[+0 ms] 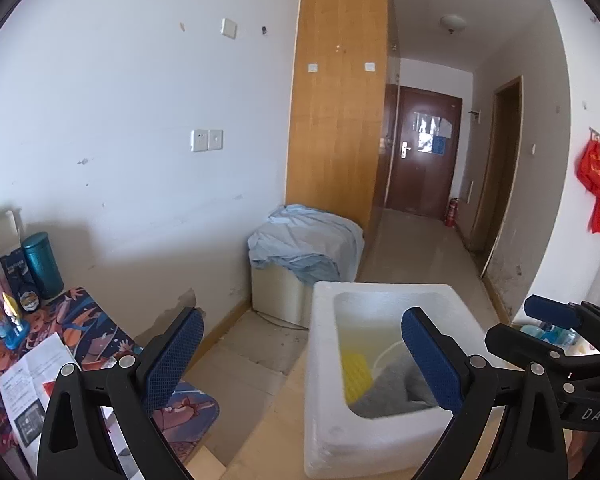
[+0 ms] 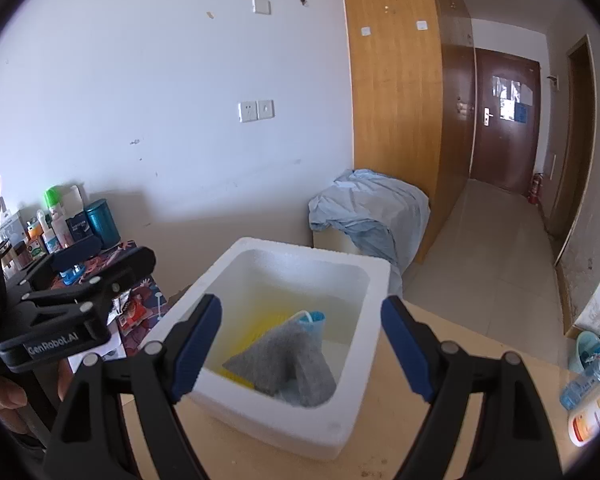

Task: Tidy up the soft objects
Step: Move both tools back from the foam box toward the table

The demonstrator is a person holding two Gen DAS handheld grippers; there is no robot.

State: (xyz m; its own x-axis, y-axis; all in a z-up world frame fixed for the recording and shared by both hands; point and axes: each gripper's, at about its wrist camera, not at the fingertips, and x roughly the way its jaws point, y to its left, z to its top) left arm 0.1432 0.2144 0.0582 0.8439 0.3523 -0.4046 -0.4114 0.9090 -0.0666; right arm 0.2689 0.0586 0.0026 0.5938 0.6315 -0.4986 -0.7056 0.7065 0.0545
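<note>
Grey cloth [image 2: 284, 356] slumped in foam box [image 2: 340, 436], peak pointing up; both tongs [image 1: 300, 364] [image 2: 302, 348] apart, empty.

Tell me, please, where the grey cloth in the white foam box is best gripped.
Probably at the raised peak of the grey cloth, coming straight down from above: the white foam box walls it in on every side, and that fold stands highest.
</note>
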